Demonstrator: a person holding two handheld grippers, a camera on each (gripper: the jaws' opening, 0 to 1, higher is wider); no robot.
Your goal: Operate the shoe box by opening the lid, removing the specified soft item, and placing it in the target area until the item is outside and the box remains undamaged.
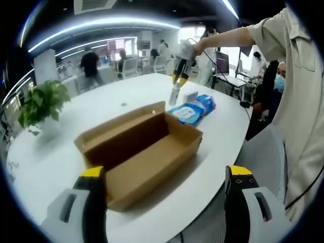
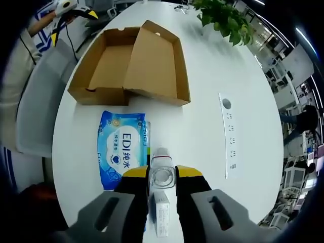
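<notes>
Lying flat on the white table (image 2: 202, 76), the blue wipes pack (image 2: 121, 148) sits lower centre-left of the right gripper view, already outside the shoe box (image 2: 129, 66); in the left gripper view it shows upper right of centre, just past the box's far end. Judgement: soft film pouch, light, squashy, probably slick, so it will sag if pinched at one corner. Better to take it across a short edge or the sealed seam.

Box is open and looks empty, lid flap folded back; thin cardboard, light, will skid or dent if bumped.

Right gripper (image 2: 163, 177), bottom centre of its view, is clamped on a small clear bottle (image 2: 162, 172), just beside the pack. A small white carton (image 2: 161, 215) lies below the bottle, between the jaws.

Left gripper (image 1: 167, 185) has jaws wide apart, holding nothing, at the box's near end.

A potted plant (image 1: 40, 104) stands at left, well apart.
</notes>
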